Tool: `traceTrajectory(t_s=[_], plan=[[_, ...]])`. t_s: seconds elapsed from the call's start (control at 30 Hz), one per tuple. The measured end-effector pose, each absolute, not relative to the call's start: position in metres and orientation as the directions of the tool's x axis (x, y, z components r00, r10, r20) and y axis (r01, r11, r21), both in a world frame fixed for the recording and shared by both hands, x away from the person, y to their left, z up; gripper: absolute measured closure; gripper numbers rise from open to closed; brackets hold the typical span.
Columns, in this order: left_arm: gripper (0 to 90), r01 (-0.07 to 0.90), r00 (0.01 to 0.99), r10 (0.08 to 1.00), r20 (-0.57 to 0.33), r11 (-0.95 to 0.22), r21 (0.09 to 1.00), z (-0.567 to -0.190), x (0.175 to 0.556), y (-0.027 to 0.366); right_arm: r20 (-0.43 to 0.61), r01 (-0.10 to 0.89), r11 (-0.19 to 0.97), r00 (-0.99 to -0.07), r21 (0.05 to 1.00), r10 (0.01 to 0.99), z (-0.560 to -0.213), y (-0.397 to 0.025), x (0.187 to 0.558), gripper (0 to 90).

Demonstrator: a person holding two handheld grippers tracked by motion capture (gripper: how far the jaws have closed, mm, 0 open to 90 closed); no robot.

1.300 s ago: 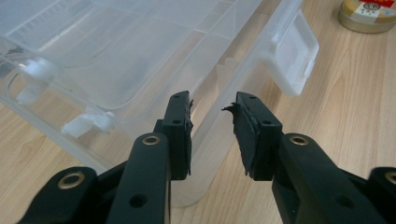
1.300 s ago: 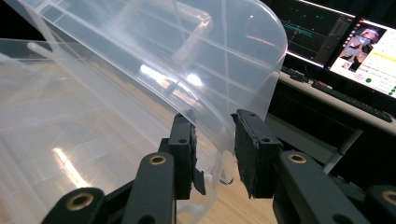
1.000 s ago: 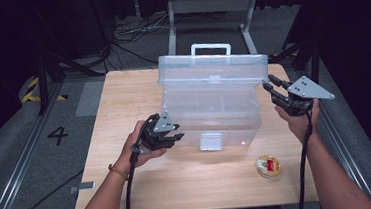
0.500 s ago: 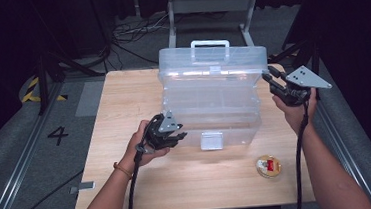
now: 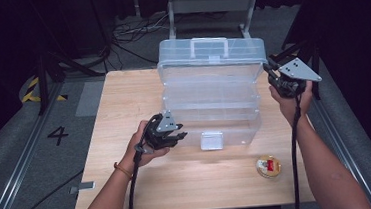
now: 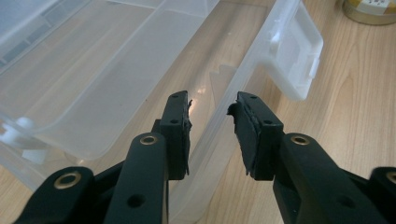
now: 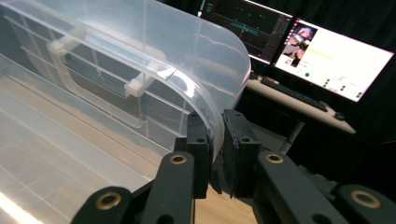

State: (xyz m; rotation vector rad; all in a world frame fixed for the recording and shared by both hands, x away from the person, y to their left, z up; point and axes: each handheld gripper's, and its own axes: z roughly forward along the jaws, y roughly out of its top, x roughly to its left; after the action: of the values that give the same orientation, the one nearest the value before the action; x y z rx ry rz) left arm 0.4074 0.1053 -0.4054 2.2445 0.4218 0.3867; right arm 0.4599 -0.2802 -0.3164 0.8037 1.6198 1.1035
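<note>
Clear plastic box (image 5: 212, 102) stands mid-table, lid (image 5: 210, 52) raised. Right gripper (image 7: 215, 140) clamped on the lid's edge. Left gripper (image 6: 211, 122), jaws apart, straddles the box's front wall beside the latch (image 6: 295, 56)

High view looks forward and down over the table (image 5: 123, 104); both gripper views sit close against the box (image 5: 212, 82).

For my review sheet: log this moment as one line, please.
right gripper: shut on lid edge, lid raised | left gripper: open, straddling front wall of clear storage box | latch: undone | small round tin: on table
</note>
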Motion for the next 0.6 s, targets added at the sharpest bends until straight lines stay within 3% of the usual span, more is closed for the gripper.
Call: traceTrajectory(t_s=[0.6], plan=[[67.2,0.182,0.904,0.415,0.103,-0.590,0.786,-0.407,0.410,0.108,-0.323,0.039,0.350,-0.304,0.936,0.896,-0.304,-0.280,0.494,85.2]])
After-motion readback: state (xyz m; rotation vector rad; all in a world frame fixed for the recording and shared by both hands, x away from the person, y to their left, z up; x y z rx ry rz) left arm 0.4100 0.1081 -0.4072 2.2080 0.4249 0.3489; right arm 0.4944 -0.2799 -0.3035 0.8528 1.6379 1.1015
